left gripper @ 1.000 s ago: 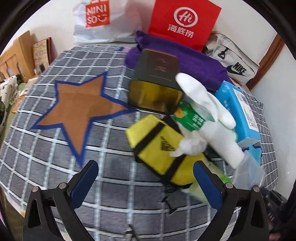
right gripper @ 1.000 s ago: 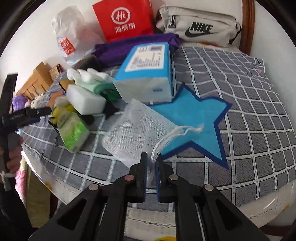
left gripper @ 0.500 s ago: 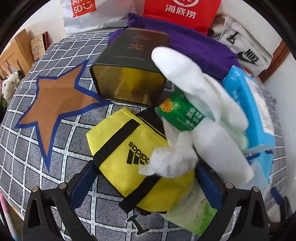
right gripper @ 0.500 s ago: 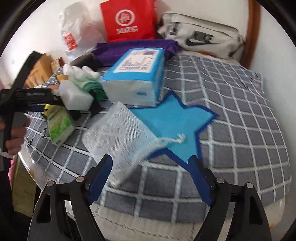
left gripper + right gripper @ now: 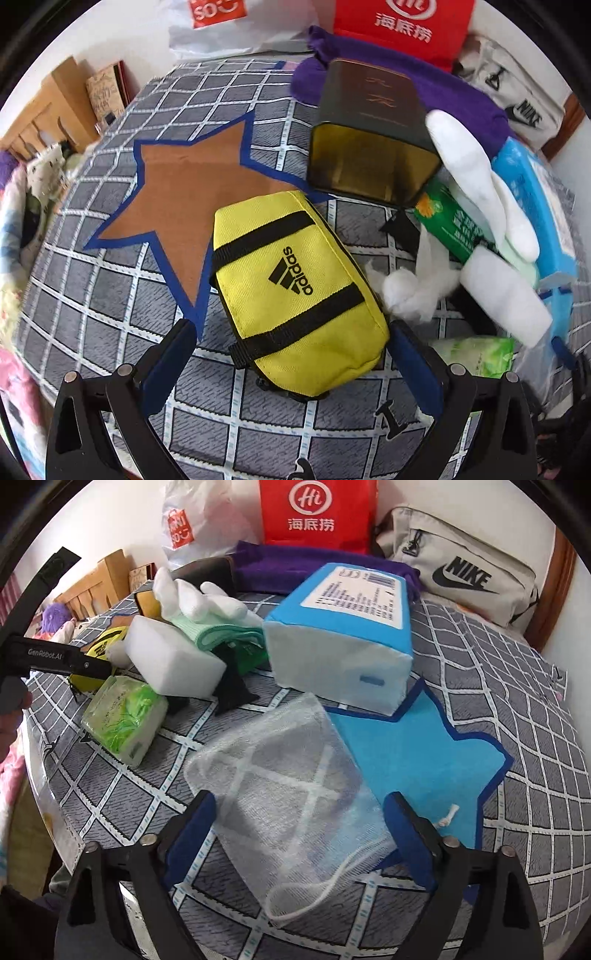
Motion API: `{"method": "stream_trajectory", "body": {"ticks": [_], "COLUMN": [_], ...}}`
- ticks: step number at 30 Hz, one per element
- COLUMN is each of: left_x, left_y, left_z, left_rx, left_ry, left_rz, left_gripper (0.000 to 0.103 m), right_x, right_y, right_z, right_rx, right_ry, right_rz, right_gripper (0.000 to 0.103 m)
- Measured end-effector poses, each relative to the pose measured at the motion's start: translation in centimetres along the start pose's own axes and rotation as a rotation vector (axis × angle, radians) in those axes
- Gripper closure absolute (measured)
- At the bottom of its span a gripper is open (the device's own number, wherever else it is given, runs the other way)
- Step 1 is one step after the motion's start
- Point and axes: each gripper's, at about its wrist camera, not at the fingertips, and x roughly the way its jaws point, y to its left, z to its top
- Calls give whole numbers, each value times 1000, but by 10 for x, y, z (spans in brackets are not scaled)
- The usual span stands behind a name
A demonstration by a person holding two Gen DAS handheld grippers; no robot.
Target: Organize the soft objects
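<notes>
We find the left gripper [image 5: 291, 354] with jaws apart, the yellow pouch [image 5: 295, 291] between them; contact cannot be confirmed. The pouch is bright yellow with black straps and logo, lying partly on the brown star [image 5: 184, 195]. The checked cloth [image 5: 110, 295] left of it is bare. The right gripper [image 5: 299, 830] has just been opening and stands wide astride the translucent mesh bag [image 5: 288, 794], which lies flat, overlapping the blue star [image 5: 424, 760]. Open cloth lies to the right.

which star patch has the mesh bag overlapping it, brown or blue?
The blue star patch: the white mesh drawstring bag overlaps its near edge. The brown star patch has the yellow Adidas pouch on it instead.
</notes>
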Motion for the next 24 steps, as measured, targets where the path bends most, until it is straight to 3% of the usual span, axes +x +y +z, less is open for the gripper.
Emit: {"method": "stream_trajectory", "body": {"ticks": [2, 5, 7, 8, 10, 12, 14, 16, 17, 24], "left_x": [4, 8, 5, 4, 1, 0, -1, -4, -5, -16], "left_y": [1, 2, 1, 1, 4, 8, 12, 15, 17, 19], "left_z": [3, 1, -1, -2, -4, -5, -5, -4, -3, 1], "left_rx": [-27, -28, -1, 11, 15, 14, 18, 21, 22, 57], "left_ry": [-13, -59, -96, -102, -107, -114, -116, -118, -119, -153], "left_rz": [-29, -50, -42, -38, -55, -74, -90, -106, -110, -125], "left_gripper": [0, 10, 34, 36, 43, 47, 50, 59, 59, 60], "right_x": [2, 4, 5, 5, 4, 0, -1, -2, -3, -18], "right_y": [3, 4, 4, 3, 4, 4, 6, 8, 9, 4], "right_z": [-1, 0, 1, 2, 2, 3, 5, 6, 6, 7], "right_rx": [-2, 13, 25, 31, 39, 42, 41, 33, 33, 127], "right_ry": [-4, -24, -34, -38, -41, -46, -40, -29, -25, -17], "right_rz": [-7, -15, -19, -26, -37, -38, -39, -37, -35, 4], "right_gripper": [4, 4, 5, 7, 18, 44, 55, 75, 93, 98]}}
